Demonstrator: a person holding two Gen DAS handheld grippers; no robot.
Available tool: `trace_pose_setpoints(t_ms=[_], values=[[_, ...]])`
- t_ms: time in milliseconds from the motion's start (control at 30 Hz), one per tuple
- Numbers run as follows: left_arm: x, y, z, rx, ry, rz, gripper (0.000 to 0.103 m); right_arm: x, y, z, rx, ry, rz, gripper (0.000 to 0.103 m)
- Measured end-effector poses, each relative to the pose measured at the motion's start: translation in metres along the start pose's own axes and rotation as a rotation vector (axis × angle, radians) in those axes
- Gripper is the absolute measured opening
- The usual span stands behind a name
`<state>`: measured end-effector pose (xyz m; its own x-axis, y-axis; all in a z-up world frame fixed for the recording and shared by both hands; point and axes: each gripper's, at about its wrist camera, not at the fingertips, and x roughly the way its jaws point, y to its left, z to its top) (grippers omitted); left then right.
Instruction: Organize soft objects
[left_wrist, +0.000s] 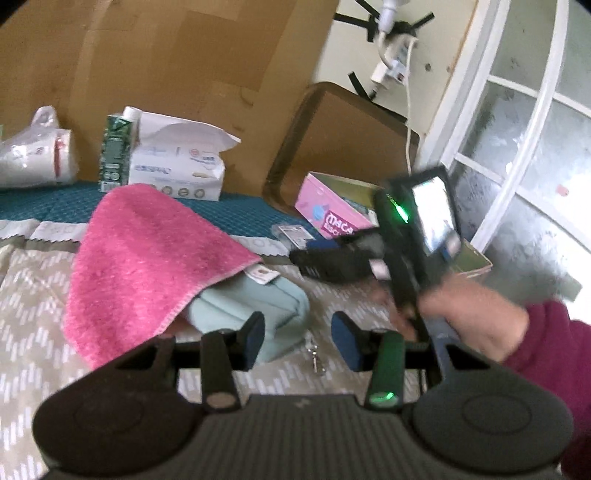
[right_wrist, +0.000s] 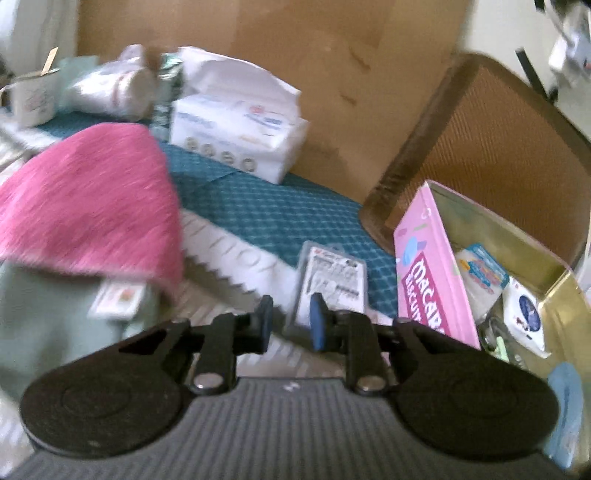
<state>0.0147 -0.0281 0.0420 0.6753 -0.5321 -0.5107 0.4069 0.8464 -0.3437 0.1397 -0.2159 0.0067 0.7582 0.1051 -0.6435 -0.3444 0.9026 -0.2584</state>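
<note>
A pink towel (left_wrist: 147, 251) (right_wrist: 85, 206) lies draped over a pale mint soft pouch (left_wrist: 255, 306) (right_wrist: 44, 314) on the patterned tablecloth. My left gripper (left_wrist: 300, 341) hovers just in front of the pouch's right end. It is open, with only cloth and a small metal pull (left_wrist: 316, 354) showing in the gap. My right gripper (right_wrist: 290, 326) has a narrow gap with nothing in it and points at a blister pack (right_wrist: 332, 284). In the left wrist view the right gripper (left_wrist: 303, 258) is blurred, held by a hand (left_wrist: 461, 314) right of the pouch.
A tissue pack (left_wrist: 177, 166) (right_wrist: 236, 125), a green carton (left_wrist: 114, 155) and bagged cups (left_wrist: 33, 155) stand at the back against cardboard. A pink biscuit tin (left_wrist: 332, 214) (right_wrist: 428, 273) holding packets sits right, before a wicker chair back (right_wrist: 480, 147). A mug (right_wrist: 31, 98) is far left.
</note>
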Motion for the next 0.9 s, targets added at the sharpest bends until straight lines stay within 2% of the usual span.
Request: trace_pose_setpoints(t_ms=[100, 133, 167, 200, 333, 400, 500, 567, 667, 733, 767, 800, 900], values=[[-0.002, 0.005, 0.002, -0.026, -0.004, -0.006, 0.045, 0.003, -0.010, 0.010, 0.066, 0.000, 0.024, 0.028], [-0.003, 0.006, 0.002, -0.031, -0.007, -0.007, 0.045, 0.010, -0.015, 0.018, 0.104, 0.009, 0.021, 0.032], [-0.004, 0.007, 0.001, -0.034, -0.010, -0.006, 0.045, 0.017, -0.020, 0.027, 0.137, 0.027, 0.022, 0.042], [-0.005, 0.007, 0.001, -0.034, -0.011, -0.004, 0.045, 0.026, -0.022, 0.035, 0.163, 0.055, 0.027, 0.048], [-0.010, 0.010, -0.001, -0.026, -0.012, 0.004, 0.045, 0.076, -0.030, 0.064, 0.202, 0.225, -0.024, 0.052], [-0.012, 0.012, -0.002, -0.027, -0.012, 0.007, 0.048, 0.092, -0.033, 0.074, 0.198, 0.260, -0.043, 0.060], [-0.012, 0.018, -0.002, -0.037, -0.008, 0.012, 0.048, 0.110, -0.042, 0.085, 0.242, 0.301, -0.014, 0.063], [-0.011, 0.021, -0.002, -0.048, -0.003, 0.012, 0.048, 0.119, -0.051, 0.089, 0.299, 0.329, 0.026, 0.061], [-0.011, 0.023, -0.002, -0.052, -0.002, 0.011, 0.048, 0.118, -0.061, 0.085, 0.359, 0.349, 0.094, 0.051], [-0.011, 0.023, -0.001, -0.052, -0.004, 0.007, 0.048, 0.107, -0.055, 0.082, 0.335, 0.347, 0.115, 0.041], [-0.011, 0.024, -0.001, -0.053, -0.002, 0.006, 0.048, 0.100, -0.051, 0.080, 0.321, 0.347, 0.137, 0.032], [-0.010, 0.024, 0.000, -0.055, 0.000, 0.005, 0.048, 0.090, -0.046, 0.076, 0.298, 0.340, 0.160, 0.029], [-0.010, 0.019, -0.002, -0.050, 0.007, -0.005, 0.048, 0.048, -0.026, 0.052, 0.207, 0.294, 0.212, 0.029]])
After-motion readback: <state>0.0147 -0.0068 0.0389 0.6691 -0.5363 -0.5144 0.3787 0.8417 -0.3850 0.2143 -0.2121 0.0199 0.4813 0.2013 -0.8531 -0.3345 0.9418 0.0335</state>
